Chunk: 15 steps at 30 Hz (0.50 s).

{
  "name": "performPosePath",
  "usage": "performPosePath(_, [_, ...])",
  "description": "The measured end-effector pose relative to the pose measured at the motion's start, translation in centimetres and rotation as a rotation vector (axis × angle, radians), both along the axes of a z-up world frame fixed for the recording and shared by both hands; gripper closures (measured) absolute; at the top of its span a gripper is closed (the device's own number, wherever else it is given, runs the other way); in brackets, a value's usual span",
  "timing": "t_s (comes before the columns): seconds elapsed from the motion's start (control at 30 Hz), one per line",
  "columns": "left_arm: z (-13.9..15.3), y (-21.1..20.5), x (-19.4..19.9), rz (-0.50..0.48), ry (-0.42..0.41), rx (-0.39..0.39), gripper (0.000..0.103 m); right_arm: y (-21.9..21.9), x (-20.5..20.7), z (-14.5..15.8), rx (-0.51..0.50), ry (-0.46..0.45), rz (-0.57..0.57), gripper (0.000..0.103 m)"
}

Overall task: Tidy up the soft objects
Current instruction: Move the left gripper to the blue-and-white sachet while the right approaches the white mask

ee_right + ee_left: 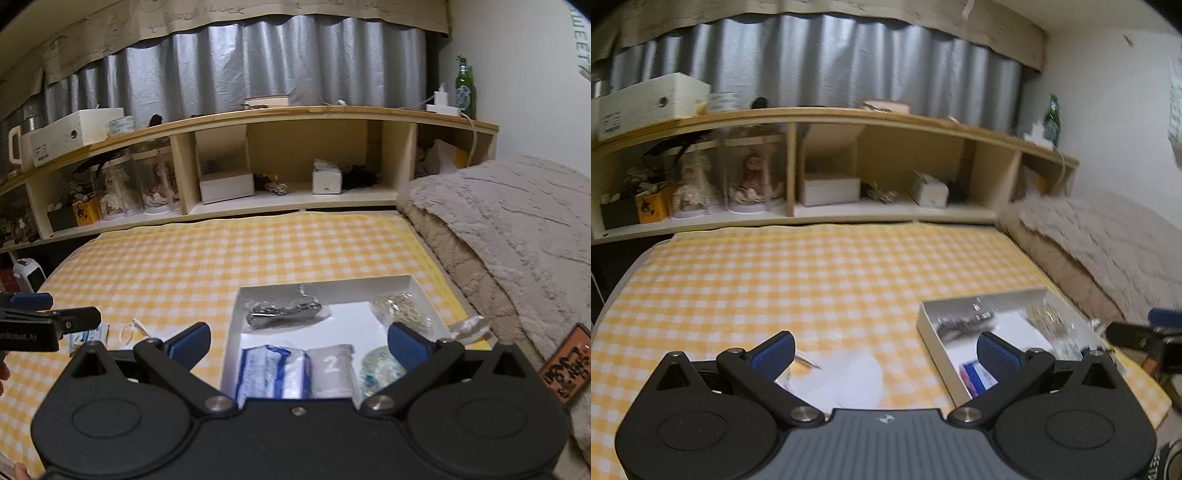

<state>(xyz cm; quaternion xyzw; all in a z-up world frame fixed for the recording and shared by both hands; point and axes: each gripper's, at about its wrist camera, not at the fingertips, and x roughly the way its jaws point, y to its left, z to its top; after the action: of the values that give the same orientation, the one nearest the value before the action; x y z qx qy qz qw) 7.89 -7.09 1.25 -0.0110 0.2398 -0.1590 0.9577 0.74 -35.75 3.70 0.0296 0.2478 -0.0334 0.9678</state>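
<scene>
While both tools gape empty | left tool (886, 350), right tool (297, 341) | white rectangular tray (231, 354), crinkly packets

Yellow-and-white checked cloth (221, 258) spread over the flat surface in front. Behind it, a low wooden shelf unit (295, 114) with open compartments, holding boxes, dolls in clear cases and small clutter. Above, pleated silver-grey curtain (258, 62) under a beige valance (258, 11). To the right, white wall (517, 74) and a beige fluffy blanket (517, 229) piled beside the cloth. Green bottle (464, 88) on the shelf top near the corner. Dim indoor lighting.
</scene>
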Motion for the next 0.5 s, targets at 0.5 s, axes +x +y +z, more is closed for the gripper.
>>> performPosePath(0.5, [-0.8,8.6,4.9,0.234,0.004,-0.004,0.000,7.4,7.7,-3.2,0.028,0.005,0.139,0.000])
